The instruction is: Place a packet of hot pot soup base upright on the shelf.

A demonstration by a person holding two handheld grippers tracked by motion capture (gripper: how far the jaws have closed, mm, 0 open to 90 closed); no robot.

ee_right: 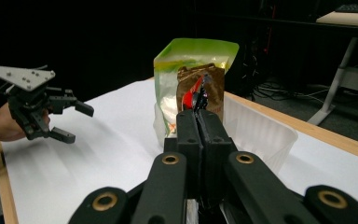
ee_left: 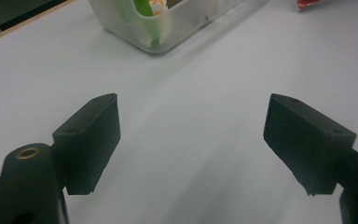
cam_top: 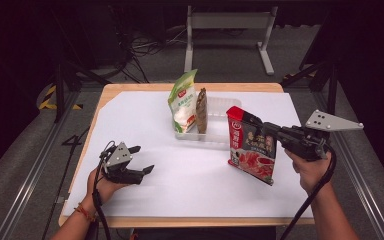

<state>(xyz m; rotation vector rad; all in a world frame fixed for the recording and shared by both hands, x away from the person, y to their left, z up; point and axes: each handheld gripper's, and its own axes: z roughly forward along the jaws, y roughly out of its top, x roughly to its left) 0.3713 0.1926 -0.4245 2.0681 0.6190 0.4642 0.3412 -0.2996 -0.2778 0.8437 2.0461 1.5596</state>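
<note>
Left gripper (cam_top: 139, 160) hovering low over white tabletop (cam_top: 190, 185), jaws spread wide, nothing between. Right gripper (cam_top: 252, 122) jaws clamping red pouch (cam_top: 252, 145) top edge. Beyond jaws, clear bin (cam_top: 215, 131) holding green pouch (cam_top: 182, 102), brown packet (cam_top: 201, 111).

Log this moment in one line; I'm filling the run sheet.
right gripper: shut on red pouch, lifted | left gripper: open, idle | bin: green pouch, brown pouch upright
</note>
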